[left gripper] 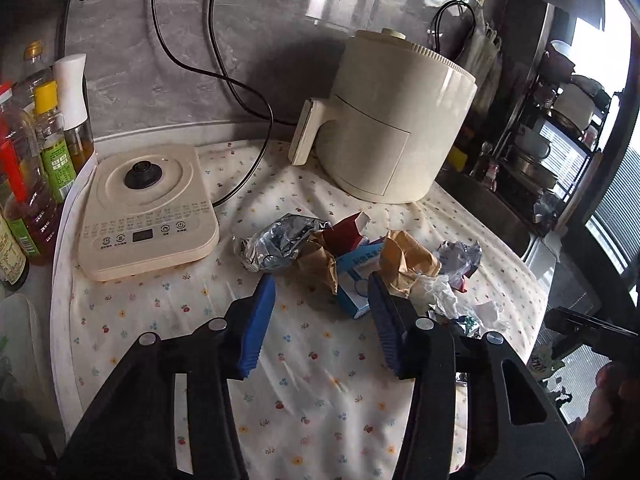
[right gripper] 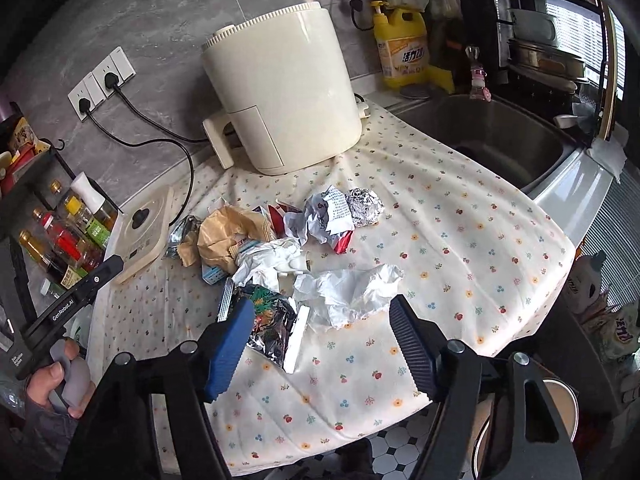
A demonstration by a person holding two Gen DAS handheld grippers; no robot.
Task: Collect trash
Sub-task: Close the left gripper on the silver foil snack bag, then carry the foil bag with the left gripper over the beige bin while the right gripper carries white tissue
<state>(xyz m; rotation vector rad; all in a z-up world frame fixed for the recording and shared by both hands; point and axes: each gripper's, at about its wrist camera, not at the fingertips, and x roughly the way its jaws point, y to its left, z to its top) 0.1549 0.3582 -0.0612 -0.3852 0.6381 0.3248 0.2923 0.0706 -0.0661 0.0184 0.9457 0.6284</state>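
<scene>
Left wrist view: the left gripper [left gripper: 322,292] hovers above the floral cloth [left gripper: 320,380], its blue jaws spread wide and holding nothing. The trash heap lies just ahead at 12 o'clock: crumpled foil wrapper [left gripper: 276,244], brown paper bag [left gripper: 404,260], blue-and-white box [left gripper: 354,284] and white tissue [left gripper: 436,294]. A cream induction cooker [left gripper: 148,212] sits at 10 o'clock, a cream air fryer [left gripper: 396,120] at 1 o'clock.

Right wrist view: the right gripper [right gripper: 322,316] has its jaws spread, empty, flanking a printed foil packet [right gripper: 272,320] and crumpled white paper [right gripper: 348,292] at 12 o'clock. Farther off lie a foil ball [right gripper: 364,206] and the brown paper bag [right gripper: 228,236]. A sink [right gripper: 480,136] is at 2 o'clock; the other hand [right gripper: 56,384] grips its handle at 8 o'clock.
</scene>
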